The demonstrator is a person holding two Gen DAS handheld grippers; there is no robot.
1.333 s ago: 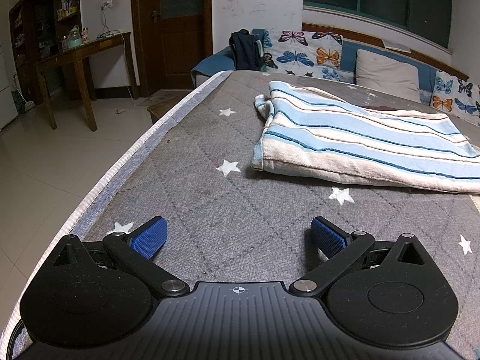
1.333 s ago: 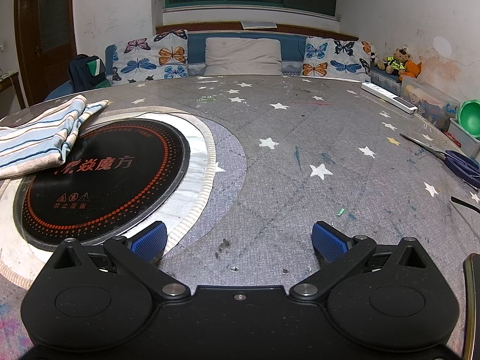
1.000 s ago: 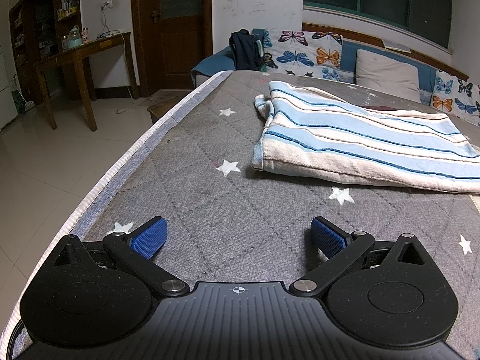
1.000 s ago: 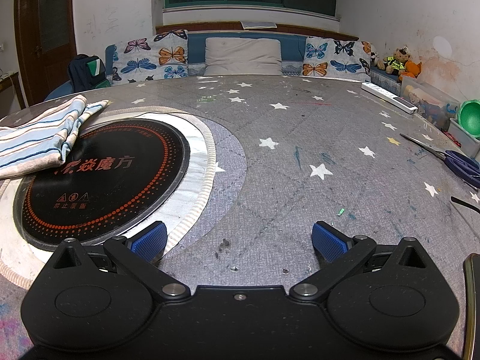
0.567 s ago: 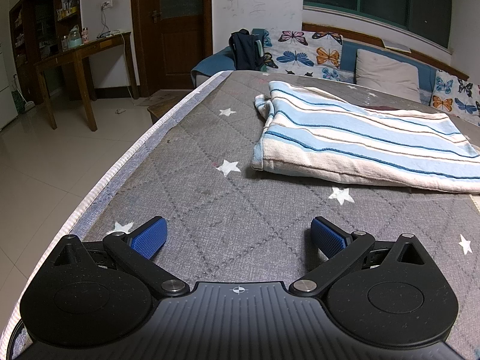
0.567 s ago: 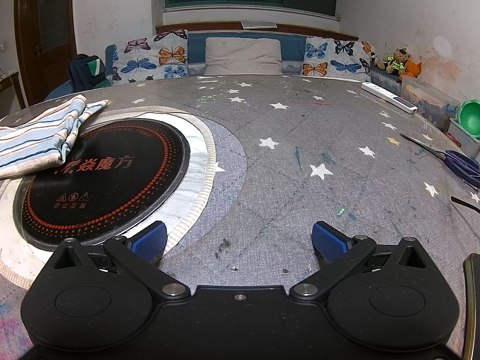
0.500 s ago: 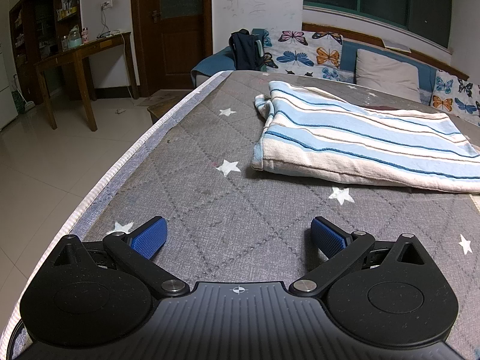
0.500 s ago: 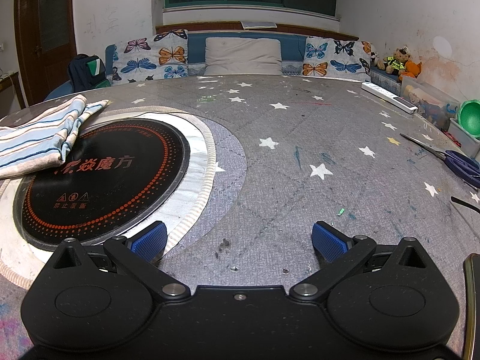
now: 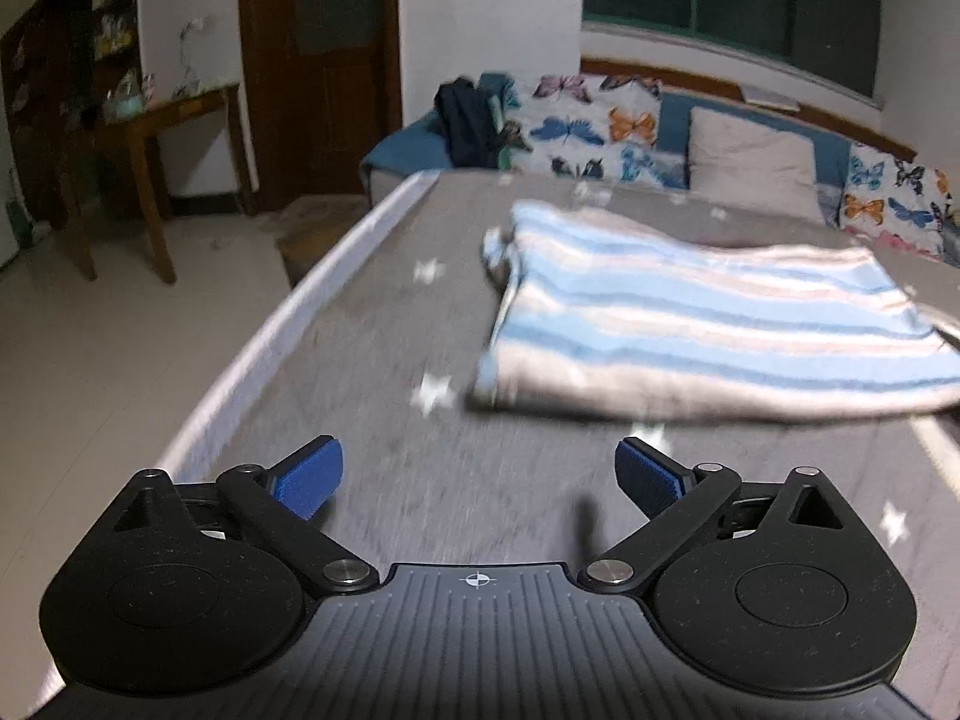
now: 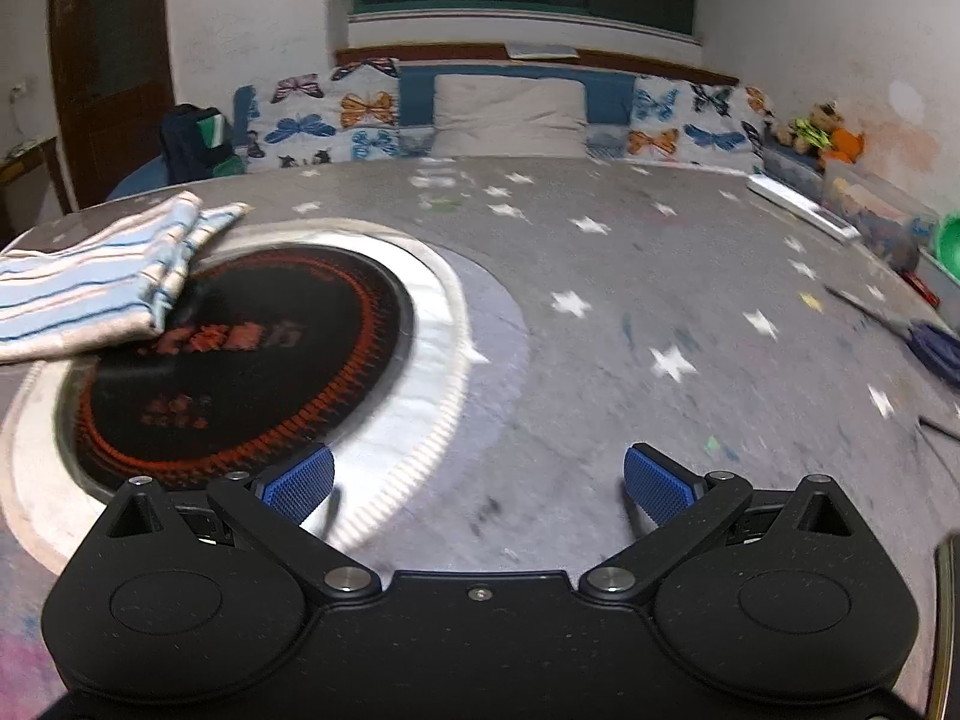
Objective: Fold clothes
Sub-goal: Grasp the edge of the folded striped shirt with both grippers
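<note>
A folded cloth with light blue, white and beige stripes [image 9: 708,324] lies on the grey star-patterned table cover [image 9: 390,420], ahead and right of my left gripper [image 9: 480,477]. That gripper is open and empty, above the cover near the table's left edge. In the right wrist view the same striped cloth [image 10: 102,282] rests at the far left, with one edge over the black round cooktop [image 10: 240,360]. My right gripper [image 10: 477,480] is open and empty, above the cover just right of the cooktop's silver rim. Both now views are motion-blurred.
Scissors with blue handles [image 10: 930,342], a white remote [image 10: 798,210], a clear box [image 10: 876,216] and a green bowl [image 10: 948,240] sit along the table's right side. A bench with butterfly cushions [image 10: 360,114] and a dark backpack [image 9: 465,120] runs behind. The floor drops off at the left table edge [image 9: 288,312].
Both grippers, still until half a second ago, have lifted and pushed forward. The striped cloth now sits closer in both views. Both stay open.
</note>
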